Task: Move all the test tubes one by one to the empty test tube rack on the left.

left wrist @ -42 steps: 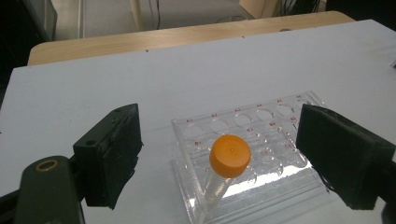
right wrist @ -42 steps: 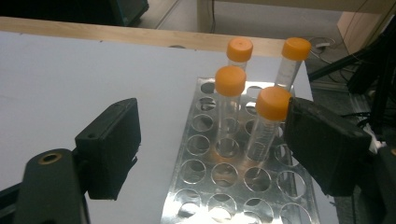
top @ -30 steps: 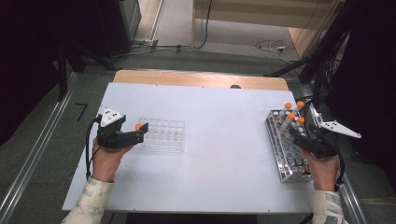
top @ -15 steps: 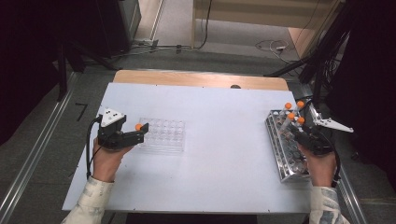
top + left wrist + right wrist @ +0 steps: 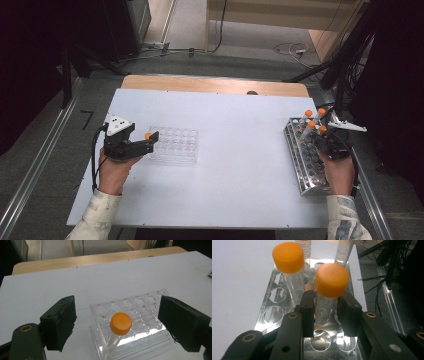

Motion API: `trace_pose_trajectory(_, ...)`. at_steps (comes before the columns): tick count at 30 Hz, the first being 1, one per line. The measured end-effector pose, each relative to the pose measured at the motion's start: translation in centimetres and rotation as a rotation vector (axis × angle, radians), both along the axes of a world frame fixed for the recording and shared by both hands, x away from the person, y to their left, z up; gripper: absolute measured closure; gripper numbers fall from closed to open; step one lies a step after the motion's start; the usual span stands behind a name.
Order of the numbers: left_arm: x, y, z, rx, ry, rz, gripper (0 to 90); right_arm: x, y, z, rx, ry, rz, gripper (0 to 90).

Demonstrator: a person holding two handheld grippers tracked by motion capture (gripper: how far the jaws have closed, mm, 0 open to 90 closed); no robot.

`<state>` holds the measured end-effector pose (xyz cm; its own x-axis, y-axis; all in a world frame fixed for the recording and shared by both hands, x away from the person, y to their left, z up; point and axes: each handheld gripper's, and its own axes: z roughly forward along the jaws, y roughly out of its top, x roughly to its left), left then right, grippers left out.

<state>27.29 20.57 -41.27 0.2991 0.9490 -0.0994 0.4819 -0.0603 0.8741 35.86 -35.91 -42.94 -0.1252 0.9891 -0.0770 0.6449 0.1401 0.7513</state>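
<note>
From high up: right gripper [image 5: 324,139] at metal rack [image 5: 306,167], left gripper [image 5: 145,142] beside clear tray [image 5: 175,146]. Closer, in right gripper view: jaws just closing, clamped on orange-capped tube [image 5: 329,290] in the rack. In left gripper view: jaws wide apart around a tilted tube [image 5: 119,328] in the tray, not touching.

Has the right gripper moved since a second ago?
Yes. The right gripper slid slightly along the metal rack toward its far end, its jaws closing around an orange-capped tube.
</note>
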Motion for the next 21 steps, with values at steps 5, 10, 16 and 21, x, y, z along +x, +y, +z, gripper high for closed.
trace_pose_trajectory(5,-0.02,0.0,0.03,0.0,-0.001,0.001,15.3,0.32,0.34,-0.06,-0.016,0.01,0.006,69.7)
trace_pose_trajectory(10,-0.1,0.07,0.08,-0.001,-0.003,0.001,15.3,0.2,0.04,0.01,0.017,-0.001,0.011,71.2)
trace_pose_trajectory(16,-0.15,0.14,0.17,-0.005,-0.005,0.002,15.3,-0.09,-0.16,0.17,0.039,-0.031,0.006,71.6)
trace_pose_trajectory(21,-0.17,0.15,0.21,-0.004,-0.01,0.0,15.2,-0.45,-0.2,0.64,0.044,-0.064,0.008,71.7)
